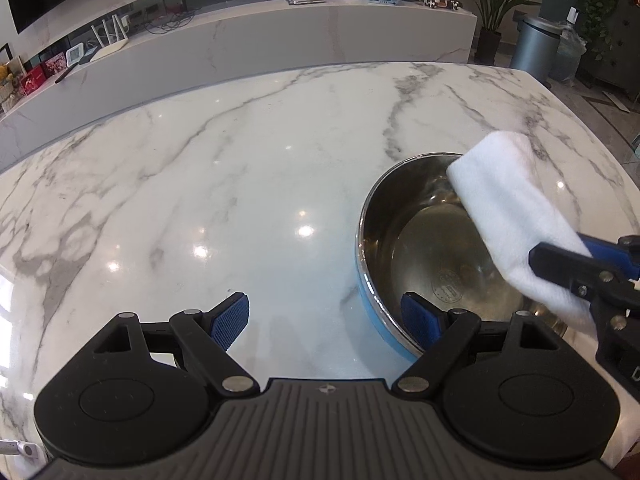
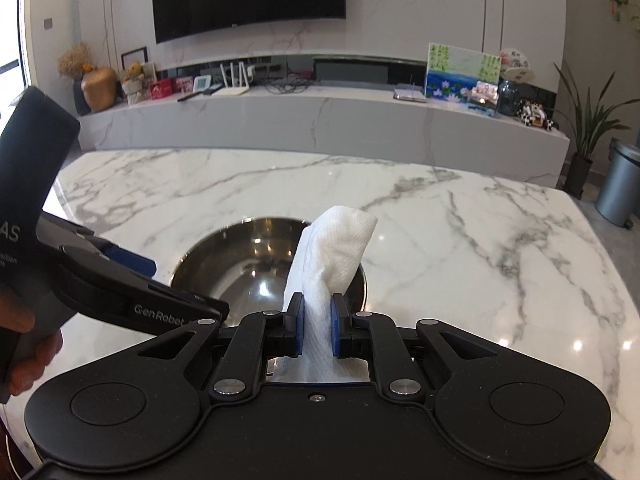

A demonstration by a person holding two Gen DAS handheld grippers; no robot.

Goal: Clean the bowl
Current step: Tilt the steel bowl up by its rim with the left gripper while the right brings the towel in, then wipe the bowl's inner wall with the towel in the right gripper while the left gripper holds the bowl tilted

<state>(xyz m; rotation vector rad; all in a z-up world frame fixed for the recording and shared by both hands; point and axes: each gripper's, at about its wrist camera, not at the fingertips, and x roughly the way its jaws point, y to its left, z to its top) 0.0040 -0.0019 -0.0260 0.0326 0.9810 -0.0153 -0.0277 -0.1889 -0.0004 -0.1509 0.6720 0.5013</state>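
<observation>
A steel bowl with a blue outer wall stands on the marble table; it also shows in the right wrist view. My left gripper is open, its right finger inside the bowl's near rim and its left finger outside on the table. My right gripper is shut on a folded white paper towel, which hangs above the bowl's right side. In the left wrist view the towel reaches over the bowl's far right rim.
The white marble table extends left and far of the bowl. Behind it runs a low marble shelf with a router, pictures and ornaments. A grey bin and a potted plant stand at the far right.
</observation>
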